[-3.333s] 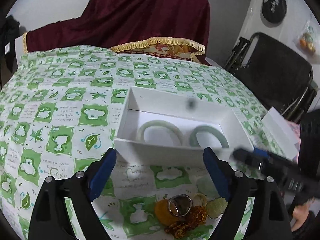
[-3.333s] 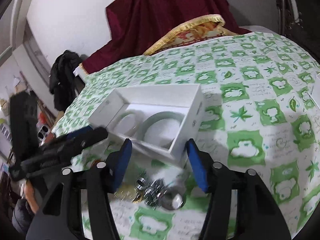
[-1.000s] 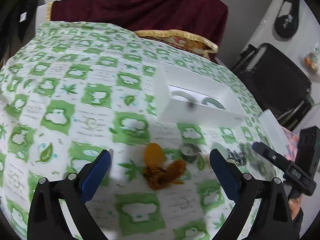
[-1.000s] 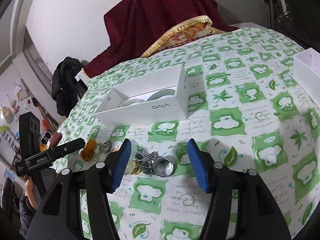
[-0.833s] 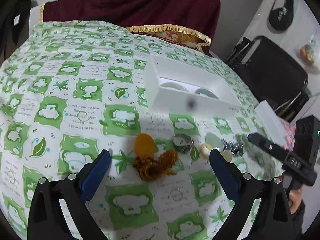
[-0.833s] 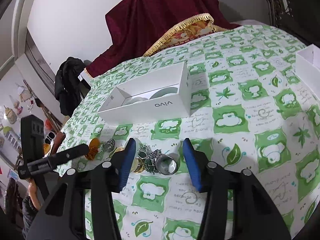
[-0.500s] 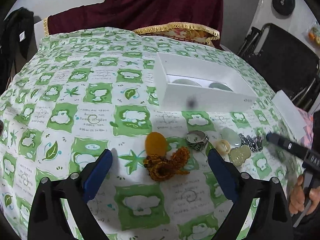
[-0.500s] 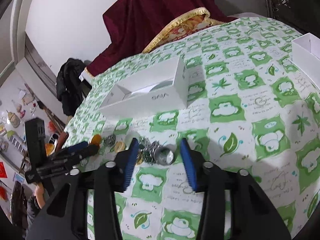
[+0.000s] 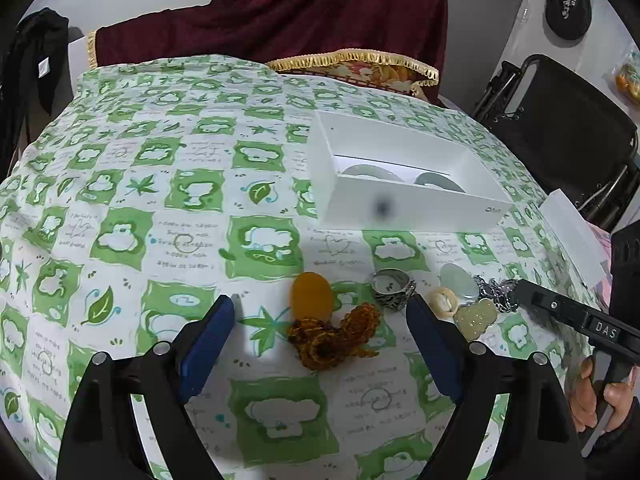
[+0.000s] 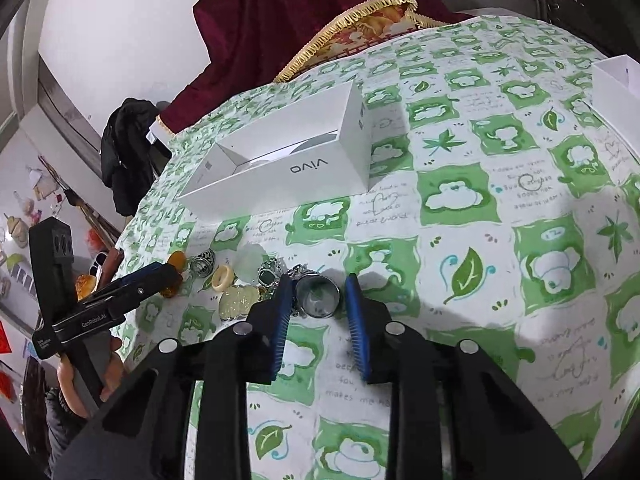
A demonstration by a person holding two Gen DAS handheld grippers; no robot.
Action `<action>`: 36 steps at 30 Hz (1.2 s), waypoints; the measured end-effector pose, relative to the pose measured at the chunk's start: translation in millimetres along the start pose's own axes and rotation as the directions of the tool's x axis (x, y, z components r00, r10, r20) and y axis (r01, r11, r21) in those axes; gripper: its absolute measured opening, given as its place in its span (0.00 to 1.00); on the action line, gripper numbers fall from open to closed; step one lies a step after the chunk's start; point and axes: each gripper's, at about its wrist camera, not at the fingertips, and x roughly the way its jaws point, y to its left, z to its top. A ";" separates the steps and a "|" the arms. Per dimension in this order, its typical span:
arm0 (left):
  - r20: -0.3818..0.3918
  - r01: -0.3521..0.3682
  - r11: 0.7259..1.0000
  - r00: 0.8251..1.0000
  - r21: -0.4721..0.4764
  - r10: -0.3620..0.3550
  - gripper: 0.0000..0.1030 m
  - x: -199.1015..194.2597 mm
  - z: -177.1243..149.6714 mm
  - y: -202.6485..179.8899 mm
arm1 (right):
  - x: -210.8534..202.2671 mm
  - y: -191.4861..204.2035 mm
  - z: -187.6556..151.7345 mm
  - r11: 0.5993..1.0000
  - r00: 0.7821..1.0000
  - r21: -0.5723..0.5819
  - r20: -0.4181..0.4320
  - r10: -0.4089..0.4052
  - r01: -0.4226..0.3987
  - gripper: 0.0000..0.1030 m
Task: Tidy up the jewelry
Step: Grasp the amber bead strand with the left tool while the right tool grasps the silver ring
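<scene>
Loose jewelry lies in a row on the green-and-white tablecloth. My left gripper (image 9: 319,300) hovers over the amber bead bracelet (image 9: 332,336) and orange oval pendant (image 9: 312,294); its jaws are wide and closing, touching neither. To their right lie a carved silver ring (image 9: 394,290), a cream ring (image 9: 444,300) and a pale gourd pendant (image 9: 476,316). My right gripper (image 10: 319,280) brackets a plain silver band (image 10: 318,294); its jaws are closing, with a thin gap left on each side. The white box (image 9: 408,204) behind holds two jade bangles (image 9: 364,170).
A white lid (image 10: 612,80) sits at the table's right edge. A black chair (image 9: 560,128) stands beyond it and a maroon cloth (image 9: 320,12) drapes the far side. The silver chain (image 9: 496,292) lies tangled beside the band. A person's hand (image 9: 596,388) grips the right handle.
Both grippers have drawn back from the box to the jewelry row. The right jaws have narrowed a lot around the silver band. The left jaws have narrowed slightly.
</scene>
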 end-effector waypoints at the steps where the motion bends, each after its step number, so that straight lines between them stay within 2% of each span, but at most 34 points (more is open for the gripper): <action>1: -0.001 0.004 1.000 1.000 0.007 -0.004 0.83 0.6 0.2 -1.5 | 0.5 0.3 0.3 1.000 1.000 0.001 0.000 0.001 -0.001 0.26; 6: -0.004 0.030 0.999 1.000 0.031 -0.030 0.69 1.7 0.0 -6.4 | 1.4 2.5 1.0 1.000 1.000 -0.002 -0.004 0.001 -0.001 0.26; 8: -0.003 0.043 0.999 0.999 0.023 -0.043 0.59 1.2 -0.5 -4.6 | 1.5 2.9 1.7 1.000 1.000 -0.002 -0.001 0.002 -0.002 0.23; 11: 0.002 0.075 0.997 0.997 -0.004 -0.075 0.51 0.5 -0.2 0.2 | -1.0 0.7 2.3 1.000 1.000 0.015 0.017 0.016 -0.017 0.23; 13: 0.006 0.094 0.995 0.996 -0.017 -0.094 0.50 -0.2 -0.1 2.4 | -6.2 -0.1 2.3 0.999 0.999 0.016 0.043 0.031 -0.032 0.22; 14: 0.009 0.105 0.994 0.994 -0.019 -0.105 0.49 -0.9 -0.3 2.6 | -9.4 -0.2 2.4 0.999 0.997 0.014 0.061 0.041 -0.042 0.01; 18: 0.009 0.118 0.993 0.993 -0.002 -0.118 0.48 -1.9 -1.3 -1.8 | -13.1 -4.0 4.4 0.998 0.995 0.027 0.079 0.055 -0.057 0.00; 19: 0.003 0.120 0.993 0.993 0.002 -0.120 0.48 -1.3 -1.4 -2.9 | -12.0 -4.2 4.6 0.998 0.996 0.031 0.074 0.057 -0.059 0.00; 21: -0.002 0.118 0.993 0.993 0.009 -0.118 0.48 -0.6 -1.8 -4.9 | -12.0 -6.7 4.8 0.998 0.996 0.047 0.075 0.044 -0.047 0.07; 22: 0.000 0.112 0.994 0.994 0.010 -0.112 0.48 -1.1 -2.1 -5.4 | -12.9 -8.4 5.2 0.997 0.996 0.055 0.078 0.043 -0.047 0.25; 23: 0.000 0.110 0.994 0.994 0.009 -0.110 0.48 -1.2 -2.0 -5.0 | -15.3 -9.5 5.3 0.997 0.995 0.059 0.088 0.045 -0.050 0.34; 25: -0.006 0.113 0.994 0.994 0.003 -0.113 0.49 0.2 -2.1 -4.0 | -16.8 -6.7 3.9 0.998 0.995 0.042 0.090 0.043 -0.047 0.34; 31: -0.011 0.109 0.994 0.994 0.021 -0.109 0.58 1.5 -0.7 -7.3 | -3.2 12.3 -3.9 0.999 1.000 -0.045 -0.005 0.005 -0.006 0.34; 36: -0.018 0.082 0.995 0.997 0.049 -0.081 0.58 3.0 -0.8 -13.1 | -1.0 14.3 -5.2 0.998 0.999 -0.063 -0.019 -0.030 0.028 0.29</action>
